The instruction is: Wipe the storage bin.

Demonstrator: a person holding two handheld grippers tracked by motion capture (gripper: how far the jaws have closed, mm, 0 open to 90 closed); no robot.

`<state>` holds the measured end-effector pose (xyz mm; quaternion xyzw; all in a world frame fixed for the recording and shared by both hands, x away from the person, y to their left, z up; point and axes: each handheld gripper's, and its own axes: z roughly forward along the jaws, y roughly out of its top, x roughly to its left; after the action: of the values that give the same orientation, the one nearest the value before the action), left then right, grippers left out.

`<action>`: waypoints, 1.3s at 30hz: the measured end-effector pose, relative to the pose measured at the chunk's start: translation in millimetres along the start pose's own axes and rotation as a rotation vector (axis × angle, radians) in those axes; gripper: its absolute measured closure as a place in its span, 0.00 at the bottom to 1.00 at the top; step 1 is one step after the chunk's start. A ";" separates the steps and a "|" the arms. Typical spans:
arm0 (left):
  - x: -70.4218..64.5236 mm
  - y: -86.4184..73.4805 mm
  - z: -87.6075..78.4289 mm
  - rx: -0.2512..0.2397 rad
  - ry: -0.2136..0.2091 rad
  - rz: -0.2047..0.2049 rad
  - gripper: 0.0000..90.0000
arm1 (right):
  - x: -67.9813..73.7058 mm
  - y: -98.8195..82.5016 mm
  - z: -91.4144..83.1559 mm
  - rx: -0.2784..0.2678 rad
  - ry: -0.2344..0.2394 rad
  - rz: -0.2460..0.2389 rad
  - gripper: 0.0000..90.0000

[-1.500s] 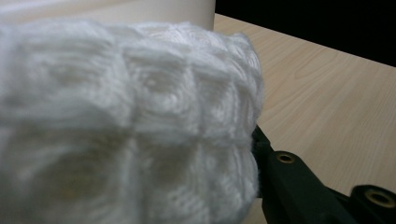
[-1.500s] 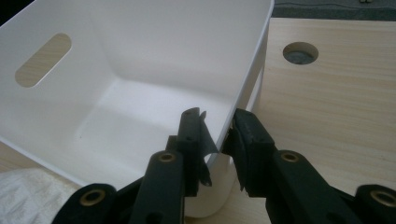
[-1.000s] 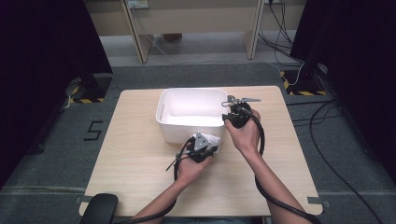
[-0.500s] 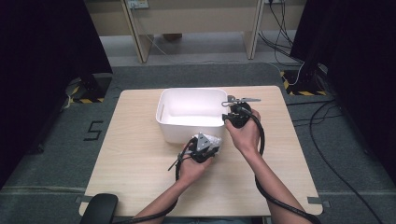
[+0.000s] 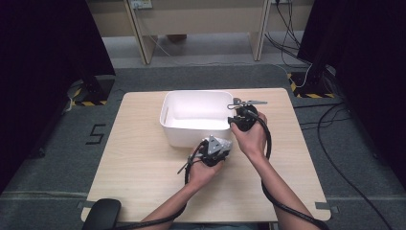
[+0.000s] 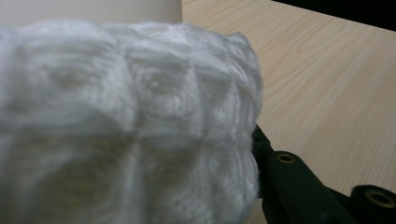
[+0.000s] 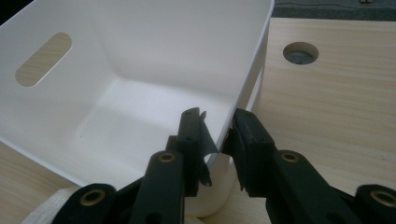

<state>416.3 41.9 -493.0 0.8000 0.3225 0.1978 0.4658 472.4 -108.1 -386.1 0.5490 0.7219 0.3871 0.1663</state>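
A: What does the left gripper (image 5: 214, 149) have?

B: A white, fluffy, ribbed cloth (image 6: 126, 126), maybe knitted. In the left gripper view it bulges up right in front of the camera, and one black jaw presses against its right side. The jaws are clamped tight on it.

A: Where is that on the desk (image 5: 143, 167)?

B: From the high view, the left gripper sits near the middle of the desk, just in front of the white bin (image 5: 191, 101), close to the bin's near right corner. The person's left hand (image 5: 203, 170) wraps the gripper from below.

A: And the right gripper (image 5: 243, 118)?

B: It is at the bin's right wall, toward the near end. In the right gripper view the jaws straddle the rim: one jaw stands inside the bin (image 7: 140, 70), the other outside over the wood. The wall runs between them and they are closed on that thin edge. A small dark flap hangs off the inner jaw; I cannot tell what it is.

A: Where does the bin stand?

B: Toward the far edge of the desk, roughly centred. It has an oval handle cutout in one end wall. Its floor looks bare.

A: Anything else on the desk?

B: A round hole (image 7: 300, 52) in the wood, just outside the bin's wall.
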 end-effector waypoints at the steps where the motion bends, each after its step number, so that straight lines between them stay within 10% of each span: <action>1: -0.5 0.6 0.4 -0.002 0.000 0.001 0.83 | 0.0 0.0 0.0 0.001 0.001 0.000 0.82; 39: -5.3 36.2 -15.3 -0.110 -0.001 0.016 0.83 | -0.8 0.1 -0.2 0.001 0.004 0.006 0.82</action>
<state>415.1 34.7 -454.0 0.7758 0.3046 0.2185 0.5075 472.6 -108.9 -386.0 0.5504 0.7207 0.3885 0.1634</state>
